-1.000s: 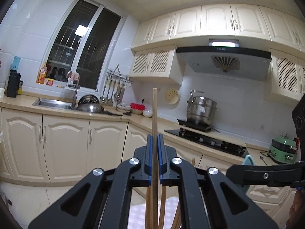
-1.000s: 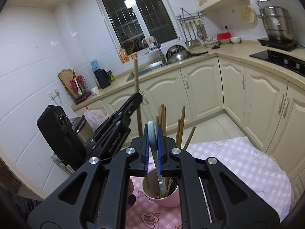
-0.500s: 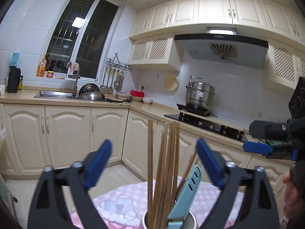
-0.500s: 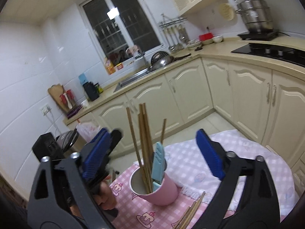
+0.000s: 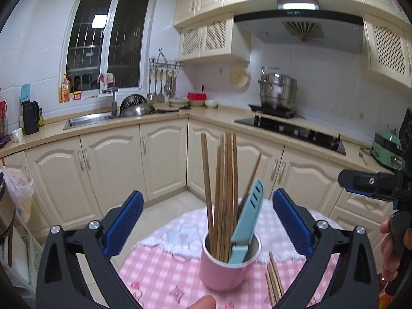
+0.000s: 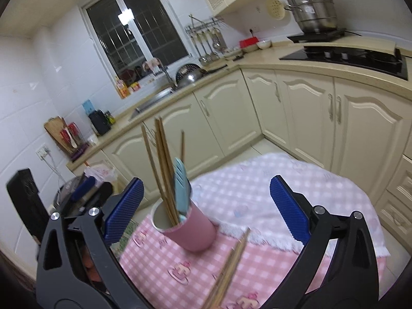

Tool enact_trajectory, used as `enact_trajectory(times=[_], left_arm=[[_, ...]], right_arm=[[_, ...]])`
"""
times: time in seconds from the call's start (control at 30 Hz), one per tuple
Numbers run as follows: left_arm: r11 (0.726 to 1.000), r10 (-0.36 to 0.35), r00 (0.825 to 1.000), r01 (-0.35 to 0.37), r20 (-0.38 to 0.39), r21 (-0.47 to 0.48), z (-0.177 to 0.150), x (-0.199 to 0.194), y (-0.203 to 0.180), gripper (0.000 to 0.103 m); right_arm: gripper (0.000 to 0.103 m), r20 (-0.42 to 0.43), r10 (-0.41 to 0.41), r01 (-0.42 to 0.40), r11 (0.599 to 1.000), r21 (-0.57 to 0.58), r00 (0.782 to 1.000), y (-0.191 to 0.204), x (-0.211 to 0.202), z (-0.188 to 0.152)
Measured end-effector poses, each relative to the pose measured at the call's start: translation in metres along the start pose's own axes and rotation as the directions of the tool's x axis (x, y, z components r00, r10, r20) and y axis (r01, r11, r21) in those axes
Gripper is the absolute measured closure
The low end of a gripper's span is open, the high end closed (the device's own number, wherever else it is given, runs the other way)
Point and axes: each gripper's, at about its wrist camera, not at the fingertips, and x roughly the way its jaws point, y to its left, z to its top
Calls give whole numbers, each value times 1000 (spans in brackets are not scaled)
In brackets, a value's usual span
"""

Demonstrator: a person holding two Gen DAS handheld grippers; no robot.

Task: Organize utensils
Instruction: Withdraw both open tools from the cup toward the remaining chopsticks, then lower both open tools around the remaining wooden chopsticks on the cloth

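Note:
A pink cup (image 5: 226, 267) stands on the pink checked tablecloth (image 5: 159, 270). It holds several wooden chopsticks (image 5: 224, 180) and a light blue sheathed knife (image 5: 248, 216). My left gripper (image 5: 206, 221) is open and empty, its jaws wide on either side of the cup, above and before it. My right gripper (image 6: 204, 211) is open and empty too, over the same cup (image 6: 190, 229), with the knife (image 6: 181, 188) and chopsticks (image 6: 161, 159) standing in it. More loose chopsticks (image 6: 226, 270) lie on the cloth in front of the cup, also in the left view (image 5: 274, 280).
The small table (image 6: 296, 180) is ringed by cream kitchen cabinets (image 5: 108, 170). A sink (image 5: 87, 119), a stove (image 5: 288, 128) with a steel pot (image 5: 278, 92) and a green cooker (image 5: 386, 149) sit on the counter. The right gripper's body (image 5: 373, 182) shows at the left view's right edge.
One second ago the left gripper was shut on a chopstick and the right on the blue knife. Both let go into the cup, opened wide and drew back.

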Motion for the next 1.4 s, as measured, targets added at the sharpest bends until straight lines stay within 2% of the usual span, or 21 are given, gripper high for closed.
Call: enact_trajectory(times=[0.3, 0.5, 0.7, 0.93, 1.07, 1.2, 1.4], left_arm=[[1000, -21, 991, 20, -133, -13, -35, -7, -7, 5], [1000, -30, 980, 28, -199, -12, -58, -5, -12, 5], [999, -39, 960, 36, -276, -18, -80, 5, -18, 5], [999, -43, 931, 36, -362, -26, -107, 16, -20, 5], [999, -42, 912, 38, -407, -18, -118, 21, -20, 5], [999, -41, 897, 37, -439, -18, -128, 26, -21, 5], [999, -39, 886, 32, -461, -23, -133, 30, -22, 5]], right_arm=[[7, -109, -72, 74, 997, 19, 991, -17, 1, -42], [7, -179, -140, 140, 990, -12, 974, -21, 9, -70], [7, -283, -227, 211, 974, -86, 932, -25, 29, -106], [7, -366, -319, 247, 941, -230, 874, -16, 56, -144], [7, -382, -380, 280, 914, -292, 843, -16, 67, -158], [7, -372, -390, 281, 907, -315, 842, -16, 68, -162], [6, -339, -444, 298, 865, -404, 830, -3, 73, -163]])
